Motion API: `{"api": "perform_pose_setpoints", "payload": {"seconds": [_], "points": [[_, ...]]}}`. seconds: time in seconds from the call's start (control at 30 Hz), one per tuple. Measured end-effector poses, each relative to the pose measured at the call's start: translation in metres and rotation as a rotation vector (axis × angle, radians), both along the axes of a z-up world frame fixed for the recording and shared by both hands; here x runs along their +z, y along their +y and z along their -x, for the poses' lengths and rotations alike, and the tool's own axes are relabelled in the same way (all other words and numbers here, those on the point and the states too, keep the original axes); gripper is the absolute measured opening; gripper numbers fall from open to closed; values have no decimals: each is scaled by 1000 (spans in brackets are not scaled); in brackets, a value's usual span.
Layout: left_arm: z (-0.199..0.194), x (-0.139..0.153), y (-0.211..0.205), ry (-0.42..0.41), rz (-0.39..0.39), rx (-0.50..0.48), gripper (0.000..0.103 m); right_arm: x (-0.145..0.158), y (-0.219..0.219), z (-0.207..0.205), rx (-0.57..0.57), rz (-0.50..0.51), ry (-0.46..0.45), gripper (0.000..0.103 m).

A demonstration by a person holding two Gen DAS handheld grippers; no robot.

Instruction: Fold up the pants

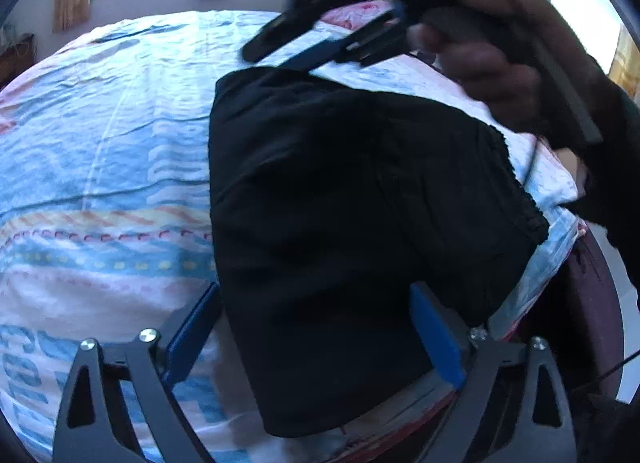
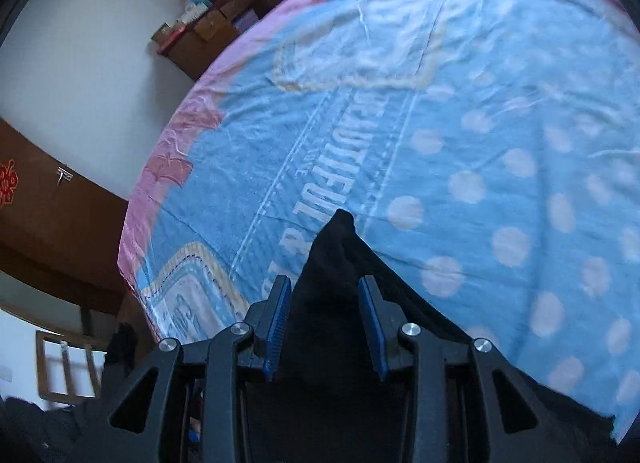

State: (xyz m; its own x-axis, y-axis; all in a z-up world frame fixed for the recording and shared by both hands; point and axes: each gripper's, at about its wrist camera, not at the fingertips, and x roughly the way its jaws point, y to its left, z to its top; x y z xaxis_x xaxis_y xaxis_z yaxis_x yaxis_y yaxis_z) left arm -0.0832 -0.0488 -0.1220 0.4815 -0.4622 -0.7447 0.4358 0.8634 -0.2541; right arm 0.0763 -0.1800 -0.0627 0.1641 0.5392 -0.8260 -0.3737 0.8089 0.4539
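Bed point(image 1: 100, 167) first: black pants point(image 1: 340, 223) lie folded near its edge. My left claw point(image 1: 316, 339) straddles them wide, gripping nothing, probably lining up. Right claw point(image 2: 326, 319) pinches bunched cloth, I guess for carrying over.

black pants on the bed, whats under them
The black pants lie on a blue and pink printed bedsheet, which shows all around them. Whatever sits directly beneath the fabric is covered and cannot be seen.
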Motion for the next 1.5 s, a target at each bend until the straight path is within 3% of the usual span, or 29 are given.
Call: {"api": "perform_pose_setpoints", "payload": {"seconds": [0.13, 0.17, 0.2, 0.4, 0.67, 0.77, 0.83, 0.87, 0.93, 1.0, 1.13, 1.23, 1.37, 1.5], "points": [[-2, 0, 3, 15, 46, -18, 81, -24, 15, -15, 53, -2, 91, 37], [-2, 0, 2, 11, 50, -25, 73, -29, 17, -17, 63, -3, 115, 37], [-1, 1, 2, 1, 56, -42, 67, -32, 17, -19, 64, 6, 116, 24], [5, 5, -4, -54, 25, -65, 37, -26, 22, -20, 67, 6, 78, 17], [-12, 18, 15, -66, 31, -31, 25, -9, 42, -35, 101, 14, 42, 16], [-19, 19, 17, -54, 35, -26, 27, -1, 46, -45, 105, 30, 10, 15], [-21, 12, 14, -24, 28, -11, 41, -6, 50, -46, 141, 86, 13, 16], [-21, 9, 12, -19, 6, 3, 57, -14, 54, -45, 177, 128, 25, 17], [-20, 6, 14, -26, -8, 12, 60, -27, 53, -44, 181, 208, 44, 23], [-17, 8, 12, -43, -25, 13, 64, -19, 33, -42, 134, 144, 65, 44], [-11, 11, 0, -121, -135, -10, 71, 39, -57, -6, -20, 93, -58, 46], [-10, 19, -5, -157, -168, -16, 73, 62, -121, 36, -171, 149, -124, 46], [-18, 41, 6, -214, -152, 27, 77, 60, -178, 91, -300, 163, -127, 46], [-42, 46, 14, -215, -158, 48, 79, 26, -198, 113, -365, 153, -76, 46]]}}
